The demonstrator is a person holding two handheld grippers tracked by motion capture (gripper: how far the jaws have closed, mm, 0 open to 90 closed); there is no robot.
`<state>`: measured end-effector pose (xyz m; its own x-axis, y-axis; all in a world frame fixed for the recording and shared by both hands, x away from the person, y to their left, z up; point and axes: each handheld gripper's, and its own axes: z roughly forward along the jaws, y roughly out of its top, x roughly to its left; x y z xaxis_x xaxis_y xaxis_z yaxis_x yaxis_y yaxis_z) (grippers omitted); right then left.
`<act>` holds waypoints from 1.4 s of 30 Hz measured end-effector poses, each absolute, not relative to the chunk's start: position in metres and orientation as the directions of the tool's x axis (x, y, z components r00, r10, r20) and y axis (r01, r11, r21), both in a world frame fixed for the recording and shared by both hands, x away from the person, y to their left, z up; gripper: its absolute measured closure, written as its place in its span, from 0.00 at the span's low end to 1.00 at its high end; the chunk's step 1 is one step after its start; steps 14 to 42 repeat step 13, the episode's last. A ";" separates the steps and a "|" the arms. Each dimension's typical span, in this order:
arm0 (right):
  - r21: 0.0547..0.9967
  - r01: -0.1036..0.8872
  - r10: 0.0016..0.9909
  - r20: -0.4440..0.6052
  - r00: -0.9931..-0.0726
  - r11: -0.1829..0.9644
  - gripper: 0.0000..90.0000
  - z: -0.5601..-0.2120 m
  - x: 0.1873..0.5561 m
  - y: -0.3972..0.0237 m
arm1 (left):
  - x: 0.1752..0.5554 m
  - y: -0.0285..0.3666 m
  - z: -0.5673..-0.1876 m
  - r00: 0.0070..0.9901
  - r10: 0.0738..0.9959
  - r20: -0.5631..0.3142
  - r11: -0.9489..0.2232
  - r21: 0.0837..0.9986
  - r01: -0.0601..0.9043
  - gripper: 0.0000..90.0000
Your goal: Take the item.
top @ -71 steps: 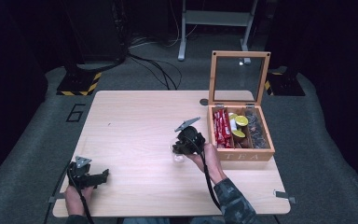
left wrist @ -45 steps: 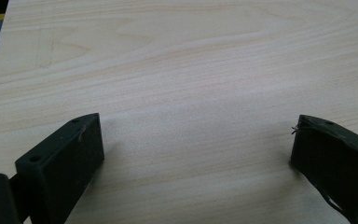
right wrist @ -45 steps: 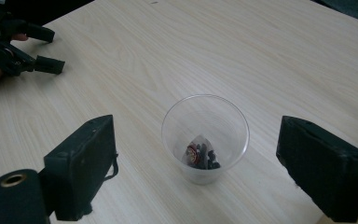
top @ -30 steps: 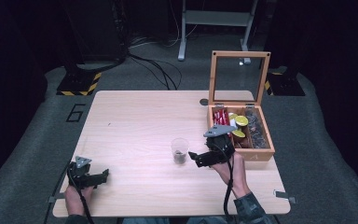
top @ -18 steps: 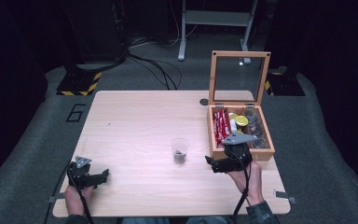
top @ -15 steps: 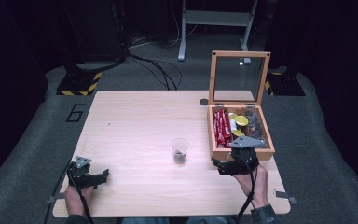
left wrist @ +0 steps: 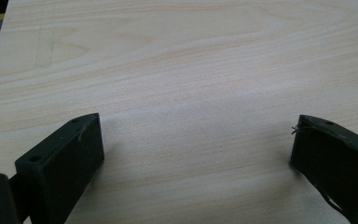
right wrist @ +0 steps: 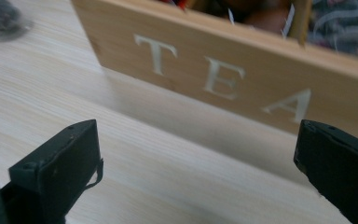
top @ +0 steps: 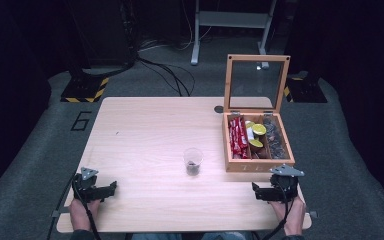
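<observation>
Now the right claw (top: 260, 191) gapes empty, having just widened, near the tea box (top: 258, 165); left claw (top: 109, 189) wide, empty.

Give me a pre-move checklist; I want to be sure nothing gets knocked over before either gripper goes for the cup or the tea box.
1. Right gripper empty, fingers wide apart after just opening further: ok.
2. Left gripper empty, fingers apart over bare table: ok.
3. Plastic cup upright, standing free of both grippers, something dark at its bottom: ok.
4. Tea box lid raised, compartments reachable from above: ok.
5. Clearance between the right gripper and the box front: close in the right gripper view, not touching; ok, but move with care.
6. What the dark contents of the cup are: cannot tell.
</observation>
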<state>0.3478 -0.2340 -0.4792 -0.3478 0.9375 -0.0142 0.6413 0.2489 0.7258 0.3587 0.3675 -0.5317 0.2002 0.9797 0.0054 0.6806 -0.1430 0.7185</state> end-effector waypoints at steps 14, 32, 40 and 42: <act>0.679 0.708 0.973 -0.042 -0.228 0.195 0.00 -0.523 0.350 -0.255 | 0.359 0.367 -0.532 0.199 0.980 0.005 -0.142 0.719 0.681 0.03; 0.679 0.708 0.973 -0.042 -0.228 0.195 0.00 -0.523 0.350 -0.255 | 0.359 0.367 -0.532 0.199 0.980 0.005 -0.142 0.719 0.681 0.03; 0.679 0.708 0.973 -0.042 -0.228 0.195 0.00 -0.523 0.350 -0.255 | 0.359 0.367 -0.532 0.199 0.980 0.005 -0.142 0.719 0.681 0.03; 0.679 0.708 0.973 -0.042 -0.228 0.195 0.00 -0.523 0.350 -0.255 | 0.359 0.367 -0.532 0.199 0.980 0.005 -0.142 0.719 0.681 0.03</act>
